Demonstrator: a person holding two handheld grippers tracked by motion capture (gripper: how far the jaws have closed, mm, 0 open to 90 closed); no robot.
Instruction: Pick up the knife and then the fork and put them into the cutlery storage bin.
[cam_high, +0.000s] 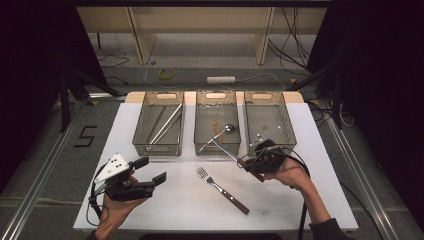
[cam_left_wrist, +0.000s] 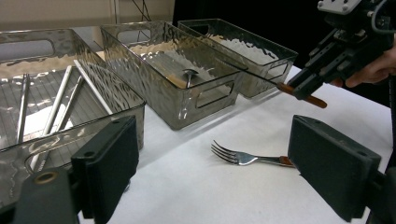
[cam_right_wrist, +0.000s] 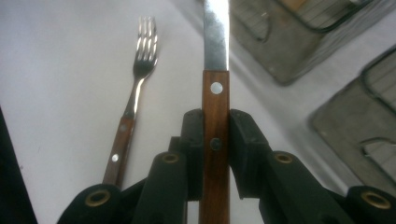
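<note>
The right tongs (cam_right_wrist: 215, 140) pinch the wooden-handled steel knife (cam_right_wrist: 215, 93) by its handle, blade pointing toward the middle clear plastic bin (cam_high: 217, 142). The left tongs (cam_left_wrist: 210, 172) stand spread above the white tabletop (cam_high: 175, 200), with the wooden-handled fork (cam_left_wrist: 243, 157) lying just beyond them.

Open white table surface (cam_high: 165, 200) is found across the near half, broken only by the fork (cam_high: 222, 190) lying diagonally at near centre. The far half is blocked by three bins (cam_high: 216, 125) set side by side, with narrow gaps left between them.
</note>
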